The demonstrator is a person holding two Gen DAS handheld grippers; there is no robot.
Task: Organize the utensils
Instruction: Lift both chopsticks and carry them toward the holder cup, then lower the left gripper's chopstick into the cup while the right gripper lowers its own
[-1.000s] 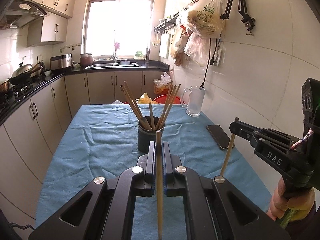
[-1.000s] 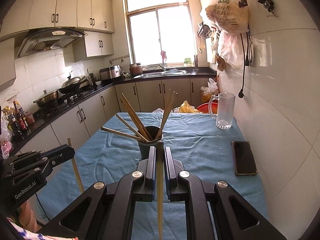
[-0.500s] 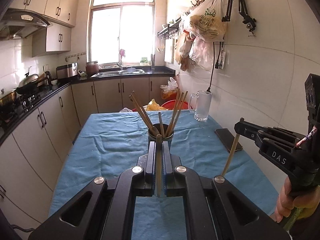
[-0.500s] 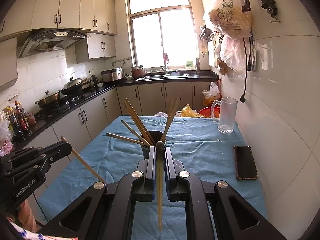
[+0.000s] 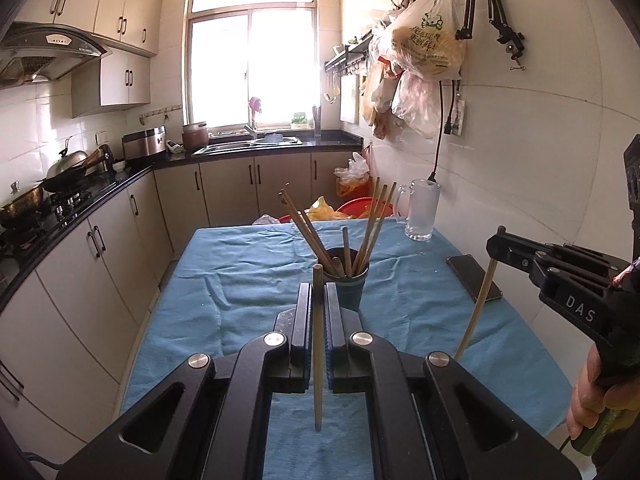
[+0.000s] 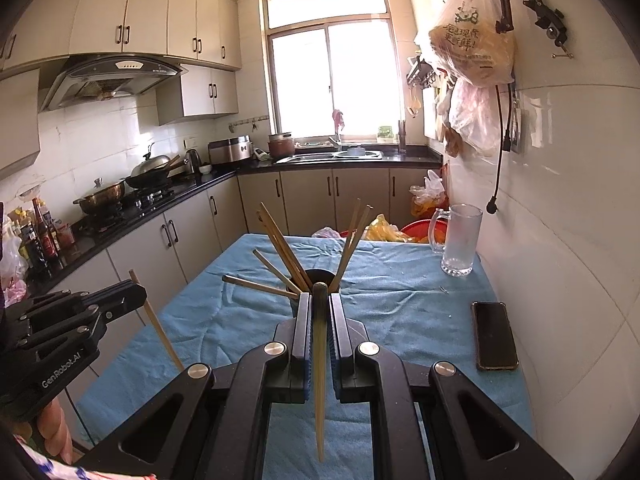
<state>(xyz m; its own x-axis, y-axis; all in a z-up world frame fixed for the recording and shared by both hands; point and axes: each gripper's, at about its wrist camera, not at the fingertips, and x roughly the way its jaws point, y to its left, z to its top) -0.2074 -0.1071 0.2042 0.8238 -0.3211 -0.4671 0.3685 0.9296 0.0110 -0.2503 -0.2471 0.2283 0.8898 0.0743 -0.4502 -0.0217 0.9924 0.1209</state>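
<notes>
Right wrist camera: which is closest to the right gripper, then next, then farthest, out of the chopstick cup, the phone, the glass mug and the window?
Nearest first from the right gripper:
1. Chopstick cup, straight ahead past the jaws.
2. Phone, flat on the cloth to the right.
3. Glass mug, far right table corner by the wall.
4. Window, on the back wall above the sink.

My left wrist camera looks along my own fingers, angled down over the blue-clothed table (image 5: 248,272) toward the window (image 5: 252,64). My right wrist camera faces likewise. Both share the dark cup (image 5: 347,285) mid-frame, and each catches the other claw at its frame's edge, close by.
</notes>
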